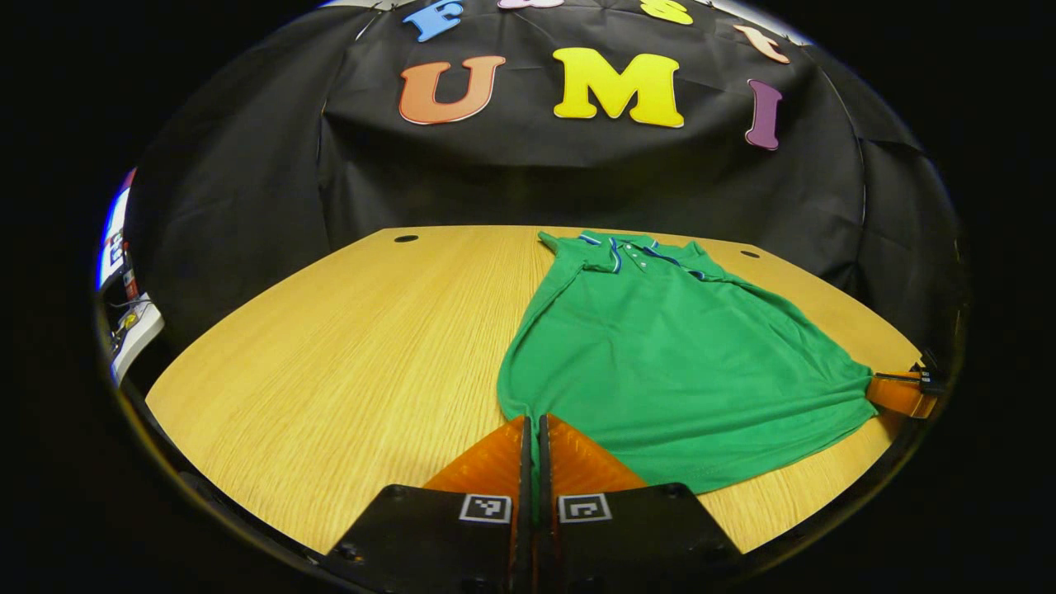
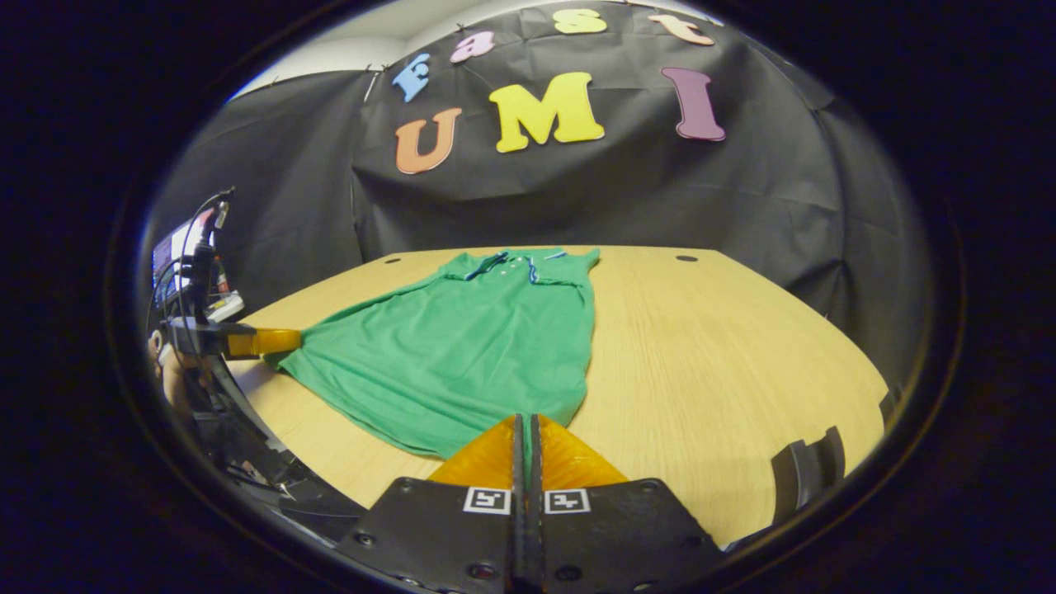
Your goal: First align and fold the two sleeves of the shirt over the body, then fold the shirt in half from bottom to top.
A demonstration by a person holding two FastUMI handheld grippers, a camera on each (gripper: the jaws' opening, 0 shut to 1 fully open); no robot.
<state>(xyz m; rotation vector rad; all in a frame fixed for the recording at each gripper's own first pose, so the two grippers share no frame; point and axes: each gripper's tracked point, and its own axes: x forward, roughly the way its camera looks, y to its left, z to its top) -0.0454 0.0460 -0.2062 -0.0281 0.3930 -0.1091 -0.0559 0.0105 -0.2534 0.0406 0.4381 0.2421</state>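
Note:
A green polo shirt (image 1: 668,363) lies lengthwise on the wooden table (image 1: 346,363), its blue-trimmed collar (image 1: 635,252) at the far end and its sleeves tucked in over the body. My left gripper (image 1: 533,419) is shut on the near left hem corner. At the right edge of the left gripper view, my right gripper (image 1: 876,386) pinches the other hem corner. In the right gripper view the shirt (image 2: 462,346) spreads to the left; my right gripper (image 2: 525,417) is shut on its hem corner and the left gripper (image 2: 293,338) holds the far corner. The hem is stretched between them.
Two dark cable holes (image 1: 406,238) (image 1: 749,254) sit near the table's far edge. Cables and a lit screen (image 2: 177,247) stand off the left side, by a hand (image 2: 169,375). A black curved bracket (image 2: 813,466) shows at the lower right. Bare wood (image 2: 726,363) lies beside the shirt.

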